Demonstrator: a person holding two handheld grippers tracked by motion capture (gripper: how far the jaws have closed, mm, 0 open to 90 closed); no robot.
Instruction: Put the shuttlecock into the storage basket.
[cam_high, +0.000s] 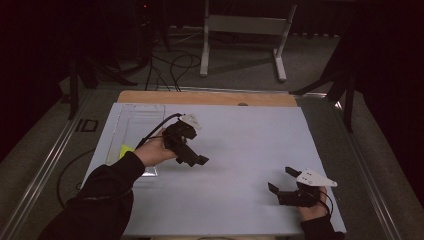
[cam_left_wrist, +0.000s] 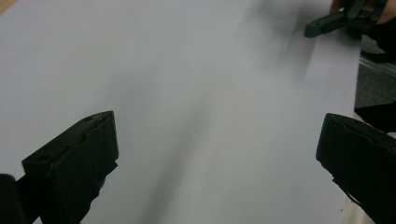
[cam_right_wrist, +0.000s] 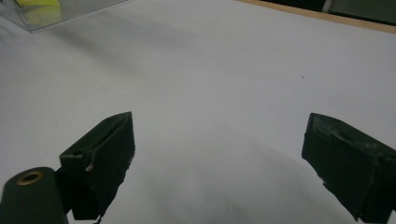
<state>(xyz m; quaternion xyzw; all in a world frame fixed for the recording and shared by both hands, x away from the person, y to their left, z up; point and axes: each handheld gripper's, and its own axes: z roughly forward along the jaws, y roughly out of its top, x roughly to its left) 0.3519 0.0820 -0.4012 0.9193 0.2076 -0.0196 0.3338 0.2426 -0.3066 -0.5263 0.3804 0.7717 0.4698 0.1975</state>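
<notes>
My left gripper is held in a hand above the left-middle of the white sheet. Its jaws stand wide apart with nothing between them, as the left gripper view shows. Near the sheet's front right corner my right gripper rests low, open and empty; in its own view the jaws frame bare sheet. Far off in the left gripper view, the right gripper appears at the top right.
A clear flat tray lies along the sheet's left side with a small yellow thing in it, also seen as the yellow thing in the right gripper view. The wooden table edge runs behind. Cables and a metal stand are on the floor beyond.
</notes>
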